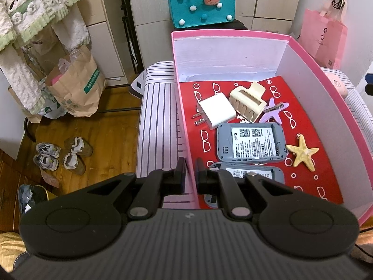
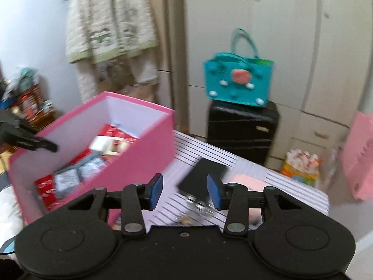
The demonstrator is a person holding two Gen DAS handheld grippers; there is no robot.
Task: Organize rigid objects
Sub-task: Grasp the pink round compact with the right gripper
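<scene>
A pink box [image 1: 310, 53] with a red patterned floor stands on a striped table [image 1: 158, 107]. Inside lie a white charger [image 1: 215, 110], a cream hair claw [image 1: 247, 101], a purple star clip [image 1: 271, 112], a yellow starfish [image 1: 303, 152] and two grey devices [image 1: 250, 143]. My left gripper [image 1: 190, 165] is shut on the box's left wall, one finger on each side of it. My right gripper [image 2: 184, 187] is open and empty, above the table beside the box [image 2: 139, 154]. A black flat object [image 2: 200, 176] lies just beyond its fingers. The view is blurred.
A teal felt bag [image 2: 237, 81] sits on a black suitcase [image 2: 242, 128] behind the table. A pink paper bag [image 1: 322, 42] stands at the right. Brown paper bags [image 1: 74, 86] and shoes [image 1: 63, 156] are on the wooden floor at the left.
</scene>
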